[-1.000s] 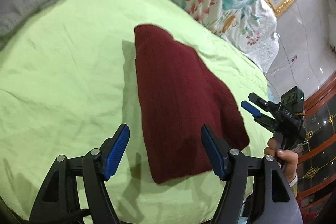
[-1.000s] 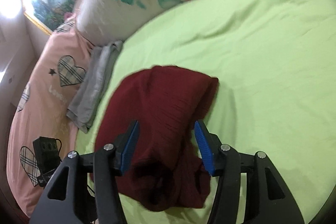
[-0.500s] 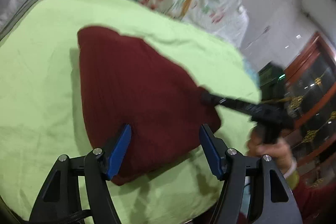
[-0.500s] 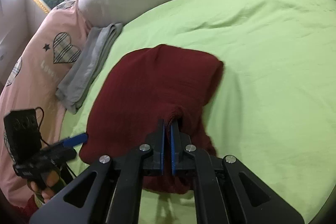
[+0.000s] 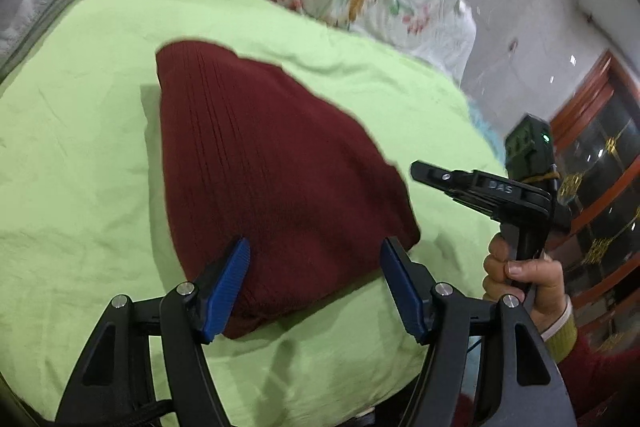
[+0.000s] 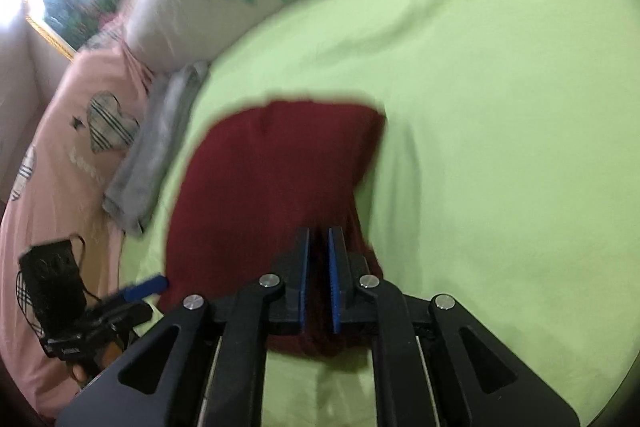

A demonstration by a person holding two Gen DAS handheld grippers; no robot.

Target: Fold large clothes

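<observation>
Sagging softly, the maroon knit sweater (image 5: 276, 183) on the bed (image 5: 80, 131) needs near-edge holds: right gripper (image 6: 318, 267) jaws pinch it, left gripper (image 5: 314, 283) jaws gape wide.

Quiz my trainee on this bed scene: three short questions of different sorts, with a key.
1. True or false: the left claw is open.
2. What lies between the pink cover and the sheet? A) a book B) a grey cloth C) a shoe
3. Fill in: the sweater lies folded on a ___ sheet.
Key: 1 true; 2 B; 3 green.
</observation>
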